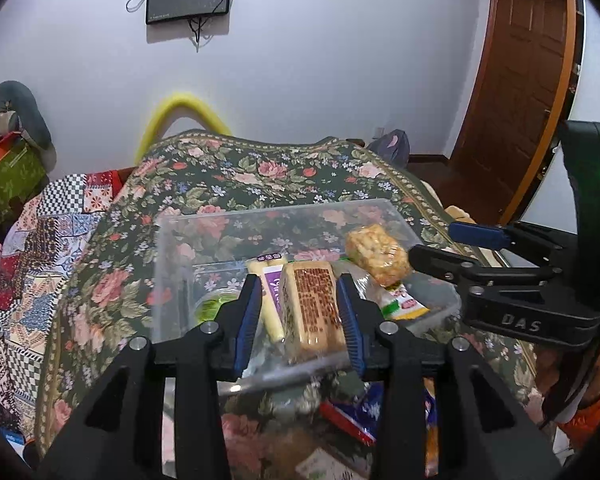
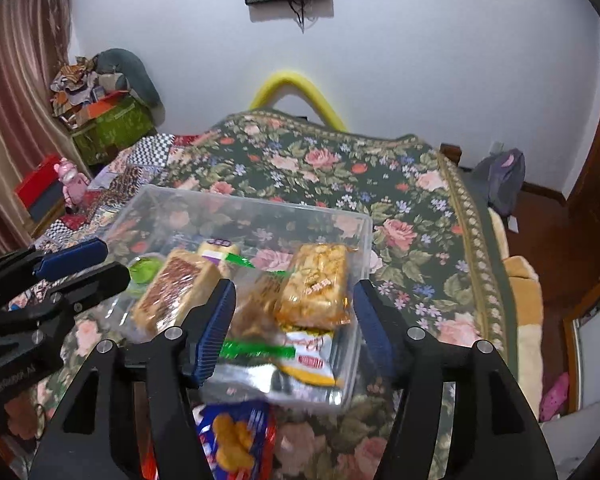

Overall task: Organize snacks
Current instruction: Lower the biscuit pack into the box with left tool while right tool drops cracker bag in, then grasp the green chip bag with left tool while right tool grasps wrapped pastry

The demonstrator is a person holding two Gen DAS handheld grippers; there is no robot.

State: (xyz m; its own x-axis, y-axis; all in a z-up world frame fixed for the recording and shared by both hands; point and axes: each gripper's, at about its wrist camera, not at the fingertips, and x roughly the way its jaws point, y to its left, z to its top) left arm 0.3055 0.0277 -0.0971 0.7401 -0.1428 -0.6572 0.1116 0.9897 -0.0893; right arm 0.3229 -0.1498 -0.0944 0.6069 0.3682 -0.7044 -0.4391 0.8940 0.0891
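Observation:
A clear plastic box [image 1: 260,210] [image 2: 240,200] stands on the floral cloth and holds several snacks. My left gripper [image 1: 298,284] [image 2: 114,262] hangs over its near left side. A pale bar with brown print [image 1: 310,308] [image 2: 172,292] shows between its blue pads, but in the right wrist view it lies just past the fingertips, untouched. My right gripper [image 2: 296,286] [image 1: 434,242] stands open over the box's right side. An orange puffed-rice bar [image 2: 316,288] [image 1: 376,256] lies free on the pile below it. A cheese stick [image 1: 270,300], a green tub [image 2: 144,270] and a white-yellow packet [image 2: 312,356] also lie inside.
A red and blue snack packet [image 2: 236,436] [image 1: 352,420] lies on the cloth in front of the box. The floral cloth [image 2: 380,168] extends far behind it. A brown door [image 1: 512,80] is at the right, piled boxes [image 2: 108,120] at the left. An orange sleeve [image 1: 588,412] shows.

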